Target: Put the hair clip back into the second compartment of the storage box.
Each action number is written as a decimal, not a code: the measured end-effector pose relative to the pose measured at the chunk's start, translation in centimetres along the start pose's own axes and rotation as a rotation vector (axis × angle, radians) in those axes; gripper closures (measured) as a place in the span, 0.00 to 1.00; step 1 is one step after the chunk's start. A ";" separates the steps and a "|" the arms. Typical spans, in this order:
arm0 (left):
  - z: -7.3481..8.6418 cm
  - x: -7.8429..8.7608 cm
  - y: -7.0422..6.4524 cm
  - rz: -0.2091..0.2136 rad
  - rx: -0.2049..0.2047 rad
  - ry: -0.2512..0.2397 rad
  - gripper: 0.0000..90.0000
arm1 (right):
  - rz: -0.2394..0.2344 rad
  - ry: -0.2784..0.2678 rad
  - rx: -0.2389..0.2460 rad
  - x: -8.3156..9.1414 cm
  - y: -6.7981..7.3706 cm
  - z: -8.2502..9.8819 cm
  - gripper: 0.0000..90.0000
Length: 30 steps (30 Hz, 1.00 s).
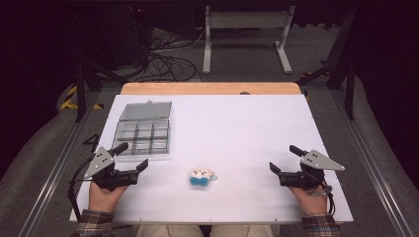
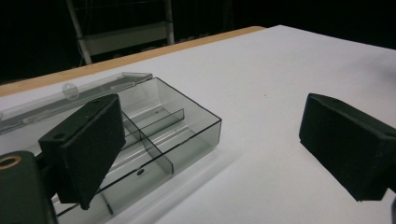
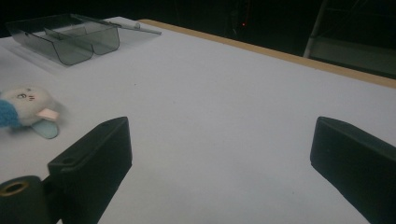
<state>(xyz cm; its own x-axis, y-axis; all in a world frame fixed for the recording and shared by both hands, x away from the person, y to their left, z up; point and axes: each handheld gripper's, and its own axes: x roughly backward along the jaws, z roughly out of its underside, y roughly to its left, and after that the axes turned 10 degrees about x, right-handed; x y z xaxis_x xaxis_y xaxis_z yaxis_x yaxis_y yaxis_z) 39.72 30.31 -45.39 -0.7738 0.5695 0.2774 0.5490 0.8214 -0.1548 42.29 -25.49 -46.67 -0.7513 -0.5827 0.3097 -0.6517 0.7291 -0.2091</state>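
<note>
High view: both grippers, left gripper [image 1: 132, 157] and right gripper [image 1: 285, 159], rest open and empty at the counter's [image 1: 247, 128] near corners. Soft toy [image 1: 201, 177] lies mid near edge; judging so, reaching for it comes next, box [image 1: 144, 131] likely its destination.

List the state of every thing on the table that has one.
Box: lid open, compartments look empty.
Plush toy: lying on the table, untouched.
Left gripper: open, holding nothing.
Right gripper: open, holding nothing.

Small plush toy [image 1: 202, 177], mid-table
</note>
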 end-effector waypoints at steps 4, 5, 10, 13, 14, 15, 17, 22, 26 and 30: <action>-0.2 -0.7 -0.9 0.002 -0.005 0.018 0.09 | 0.000 -0.001 -0.003 0.0 0.0 0.0 0.07; -0.2 -0.8 -1.0 0.005 -0.003 0.019 0.09 | -0.001 0.000 -0.001 -0.1 0.0 0.0 0.07; -0.3 -1.2 -1.7 0.008 0.001 0.034 0.09 | -0.001 0.007 0.002 -0.1 0.0 0.0 0.07; -0.4 -1.5 -2.0 0.012 0.014 0.042 0.10 | 0.002 0.012 0.000 -0.1 0.0 0.0 0.07; -0.4 -1.6 -2.2 0.018 0.022 0.044 0.10 | 0.002 0.012 0.000 -0.1 0.0 0.0 0.07; -0.4 -1.8 -2.3 0.021 0.024 0.049 0.10 | 0.005 0.019 -0.005 -0.2 0.0 0.0 0.07; -0.4 -2.2 -2.8 0.023 0.016 0.067 0.10 | 0.005 0.026 -0.009 -0.2 0.0 0.0 0.06; 0.0 -3.0 -3.8 0.034 0.023 0.094 0.10 | -0.003 0.030 -0.006 -0.3 0.0 0.0 0.06; 0.2 -4.0 -4.9 0.047 0.003 0.128 0.11 | -0.002 0.035 -0.002 -0.4 0.1 0.0 0.06; 0.5 -5.1 -6.1 0.075 -0.011 0.159 0.12 | 0.002 0.034 -0.001 -0.4 0.1 0.0 0.06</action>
<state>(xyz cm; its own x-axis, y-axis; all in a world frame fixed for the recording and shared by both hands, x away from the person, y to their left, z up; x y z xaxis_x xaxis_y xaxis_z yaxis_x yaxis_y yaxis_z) 40.15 22.38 -46.30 -0.6716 0.6159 0.4118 0.6072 0.7761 -0.1704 42.54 -25.24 -46.81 -0.7489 -0.5686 0.3403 -0.6498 0.7308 -0.2090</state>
